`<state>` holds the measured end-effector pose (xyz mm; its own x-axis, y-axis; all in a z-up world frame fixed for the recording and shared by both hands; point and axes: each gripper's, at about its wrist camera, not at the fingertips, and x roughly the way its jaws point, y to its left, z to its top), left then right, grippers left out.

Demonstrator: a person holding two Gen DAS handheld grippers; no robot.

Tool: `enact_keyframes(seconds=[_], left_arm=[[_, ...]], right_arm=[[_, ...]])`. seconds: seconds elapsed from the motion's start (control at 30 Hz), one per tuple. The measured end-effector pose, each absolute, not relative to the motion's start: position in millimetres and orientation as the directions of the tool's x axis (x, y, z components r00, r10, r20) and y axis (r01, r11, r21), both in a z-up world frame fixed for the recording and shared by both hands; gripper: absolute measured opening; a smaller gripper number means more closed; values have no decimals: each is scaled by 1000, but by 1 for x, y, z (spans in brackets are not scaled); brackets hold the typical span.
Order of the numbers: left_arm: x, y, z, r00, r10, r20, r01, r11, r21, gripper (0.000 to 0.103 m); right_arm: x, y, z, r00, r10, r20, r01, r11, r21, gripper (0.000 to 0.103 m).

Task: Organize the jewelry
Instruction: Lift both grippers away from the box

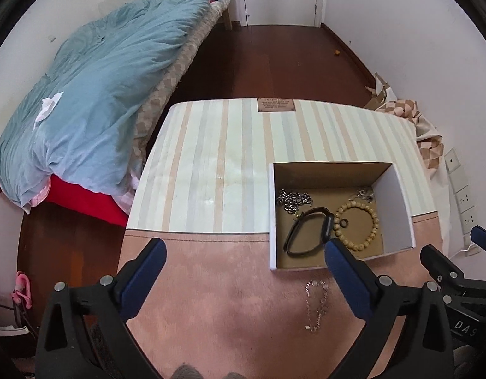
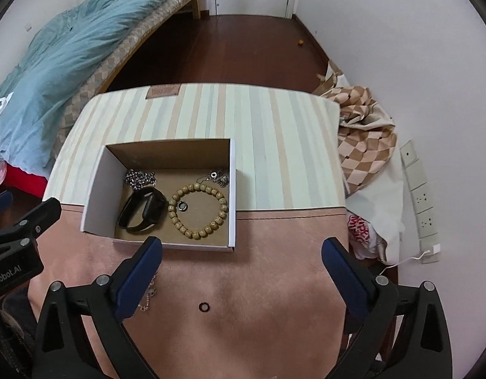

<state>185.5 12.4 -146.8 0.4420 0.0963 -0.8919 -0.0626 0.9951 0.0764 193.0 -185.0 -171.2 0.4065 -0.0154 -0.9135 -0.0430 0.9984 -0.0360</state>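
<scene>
An open cardboard box sits on the table. Inside lie a black wristband, a wooden bead bracelet, a silver chain, a small ring and a silver pendant. A thin chain bracelet lies on the pink cloth in front of the box. A small dark ring lies on the cloth between my right fingers. My left gripper is open and empty. My right gripper is open and empty.
The table has a striped cover and a pink cloth. A bed with a blue quilt stands to the left. Checkered fabric is piled at the right, by wall sockets. My right gripper also shows in the left wrist view.
</scene>
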Motion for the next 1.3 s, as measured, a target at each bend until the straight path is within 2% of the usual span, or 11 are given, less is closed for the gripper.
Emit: enact_keyframes(seconds=[0.57, 0.9, 1.13, 1.3], left_arm=[[100, 8, -56, 582, 30, -813, -45, 999, 4, 103], [67, 7, -17, 635, 11, -773, -42, 999, -20, 103], [68, 8, -24, 607, 32, -794, -73, 997, -16, 103], [70, 15, -69, 546, 125, -828, -136, 989, 60, 103]], right_arm=[[108, -188, -61, 592, -18, -805, -12, 999, -31, 102], [69, -189, -18, 654, 3, -756, -10, 1000, -4, 102], [66, -194, -22, 645, 17, -764, 0, 1000, 22, 102], [75, -201, -81, 565, 47, -824, 16, 998, 68, 102]])
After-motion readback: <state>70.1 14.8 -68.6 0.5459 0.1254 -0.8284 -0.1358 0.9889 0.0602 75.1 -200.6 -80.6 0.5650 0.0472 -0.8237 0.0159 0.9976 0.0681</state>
